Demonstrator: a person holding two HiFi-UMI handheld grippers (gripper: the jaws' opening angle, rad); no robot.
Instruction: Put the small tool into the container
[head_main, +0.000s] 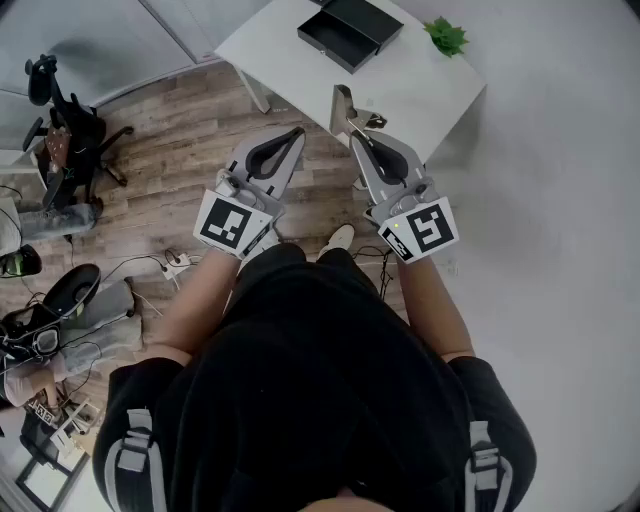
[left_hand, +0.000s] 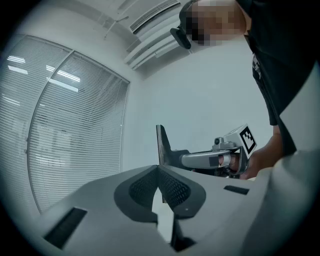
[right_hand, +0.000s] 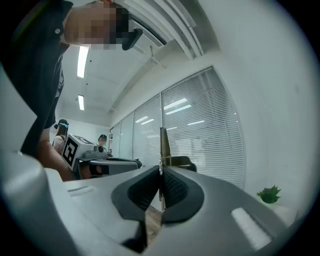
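**Head view, then each gripper view: small tool pinched in the right gripper**

Head view: the right gripper (head_main: 357, 136) pinches the small tool (head_main: 344, 106), a thin flat blade that stands out past its jaw tips. The container (head_main: 350, 30), a black box, sits on the white table (head_main: 420, 90) ahead of the blade, clear of it. The left gripper (head_main: 293, 135) is beside the right one.

Left gripper view: jaws pressed together, nothing between them.

Right gripper view: jaws clamped on the blade, which rises straight from between them.
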